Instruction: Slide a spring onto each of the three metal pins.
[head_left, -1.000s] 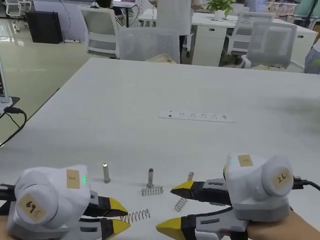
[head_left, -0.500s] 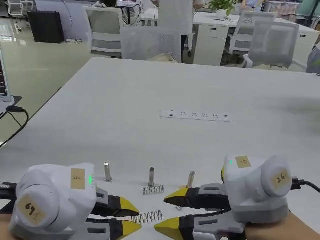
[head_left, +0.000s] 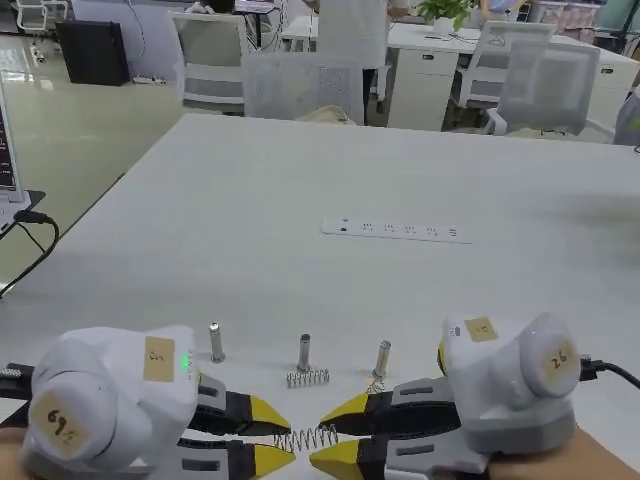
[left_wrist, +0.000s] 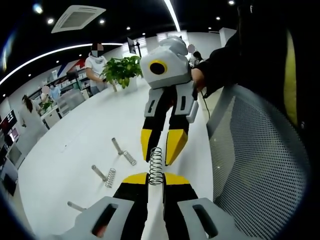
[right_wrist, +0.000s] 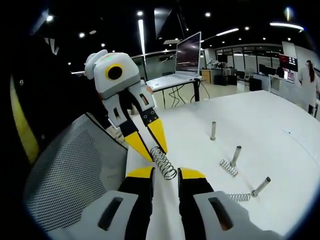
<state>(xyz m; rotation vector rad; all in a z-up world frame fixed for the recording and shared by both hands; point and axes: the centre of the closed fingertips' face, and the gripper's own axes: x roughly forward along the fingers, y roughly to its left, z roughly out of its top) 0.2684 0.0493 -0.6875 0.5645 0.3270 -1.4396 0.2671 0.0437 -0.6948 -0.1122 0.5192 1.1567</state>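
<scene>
Presently the spring (head_left: 305, 438) sits just in front of the pins (head_left: 304, 352), left hand-held gripper (head_left: 272, 436) pinching one end, right hand-held gripper (head_left: 335, 434) part-open round the other. Risk: an uneven squeeze could flick it away.

Counting along the bench now: three metal pins (head_left: 215, 341) (head_left: 304, 352) (head_left: 382, 357), all in a row. Then the springs (head_left: 307, 438), three as well: one between the yellow jaw tips, a second (head_left: 307, 378) at the middle pin's foot, a third (right_wrist: 239, 197) by the right-hand pin. Two grippers in play, the left gripper (head_left: 291, 443) and the right gripper (head_left: 318, 440). One white power strip (head_left: 396, 230) further back, one open laptop (right_wrist: 187, 55), one potted plant (left_wrist: 122, 70).
</scene>
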